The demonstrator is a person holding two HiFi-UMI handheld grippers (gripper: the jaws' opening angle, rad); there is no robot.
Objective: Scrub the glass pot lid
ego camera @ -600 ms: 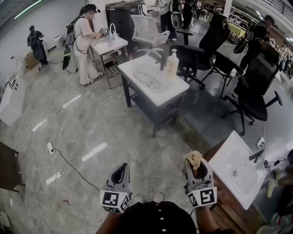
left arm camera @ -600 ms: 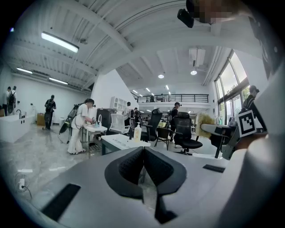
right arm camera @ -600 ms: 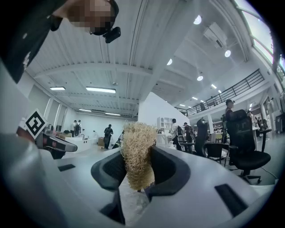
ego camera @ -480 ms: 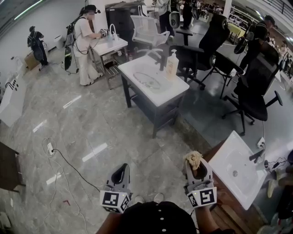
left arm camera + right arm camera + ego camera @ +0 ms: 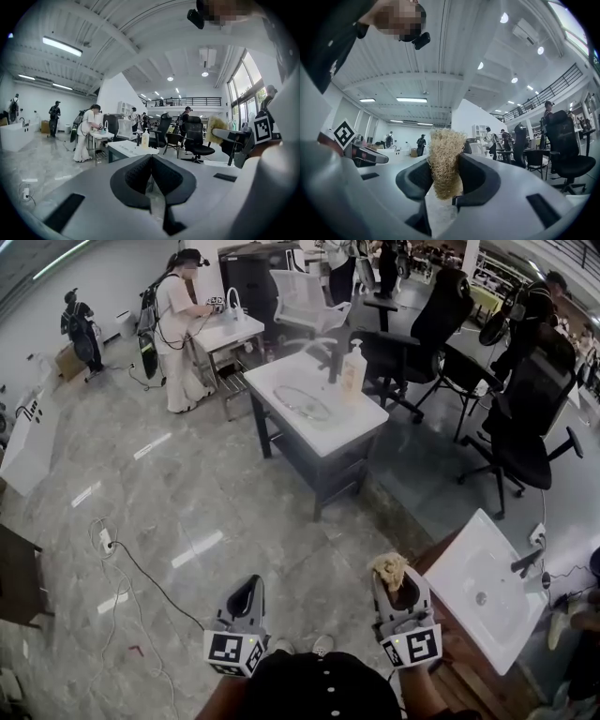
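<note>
Right tool (image 5: 393, 576) slightly leftward (near sink (image 5: 458, 557))

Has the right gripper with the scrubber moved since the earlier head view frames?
No. The right gripper, shut on the fibre scrubber, sits just left of the white sink, as it did before.

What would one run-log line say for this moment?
left gripper: fingers shut, empty | right gripper: fingers shut on straw-coloured fibre scrubber | scrubber touches nothing else
</note>
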